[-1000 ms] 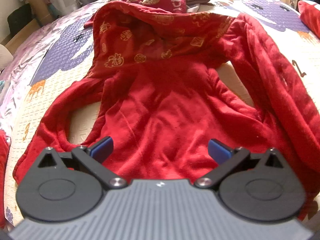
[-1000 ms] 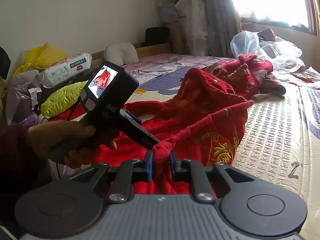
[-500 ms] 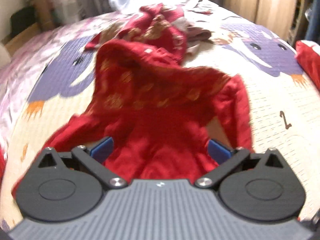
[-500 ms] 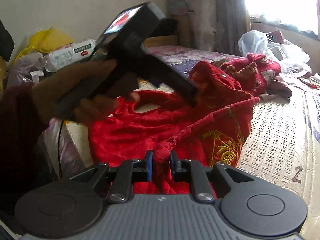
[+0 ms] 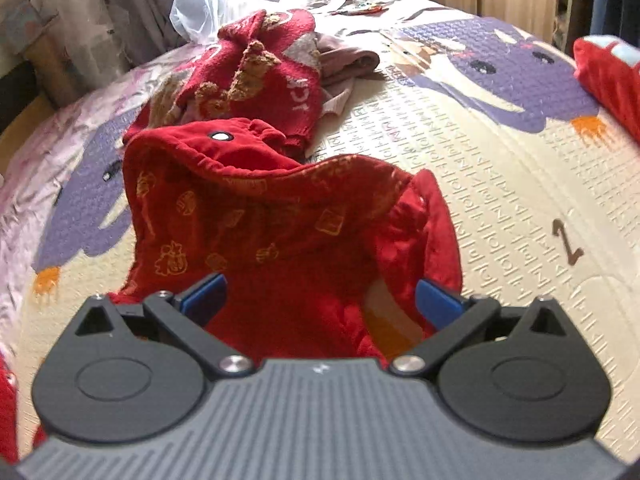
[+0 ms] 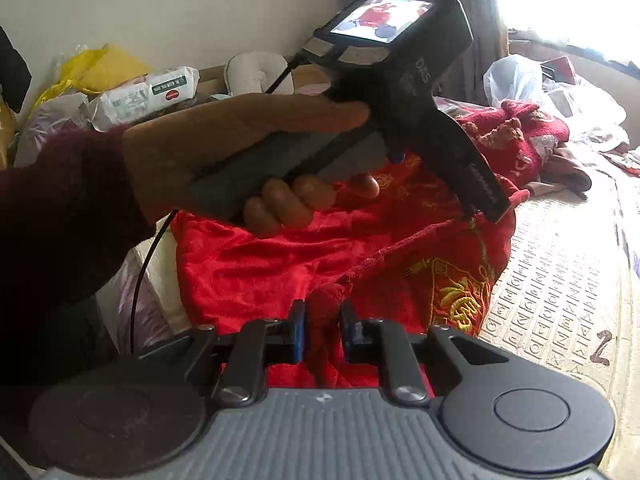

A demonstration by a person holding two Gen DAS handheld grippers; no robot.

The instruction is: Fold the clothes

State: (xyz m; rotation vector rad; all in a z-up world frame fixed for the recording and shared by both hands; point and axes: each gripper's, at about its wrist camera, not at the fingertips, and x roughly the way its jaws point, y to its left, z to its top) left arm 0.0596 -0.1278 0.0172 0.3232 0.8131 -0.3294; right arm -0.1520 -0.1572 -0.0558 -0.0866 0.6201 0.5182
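- Broadly, bed with a printed mat carrying everything, its surface marked with letters and a "2".
- Spread across the bed: red fleece garment, long axis running away from the left hand-held gripper toward the hood end with its white snap; gold-printed lining showing, far part standing up in a ridge.
- Beyond that ridge: heap of other red knitwear and a pinkish cloth, touching the garment's far edge; likely in the way if the fold gets carried that far.
- Farther back: white plastic bags by the curtain, well apart from the work.
- Left hand-held gripper: spread wide, empty, held over the near half of the garment, blue pads either side of the fleece without pressing; nearer of the 2 to the hood end.
- Left hand, seen from the right wrist view, wrapped around that tool's handle above the cloth.
- Right hand-held gripper: pinching a bunched corner of the garment's edge, seam running taut up from the pinch toward the other tool's tip.
- Judged next: grasp a matching edge with the left, then carry both across.
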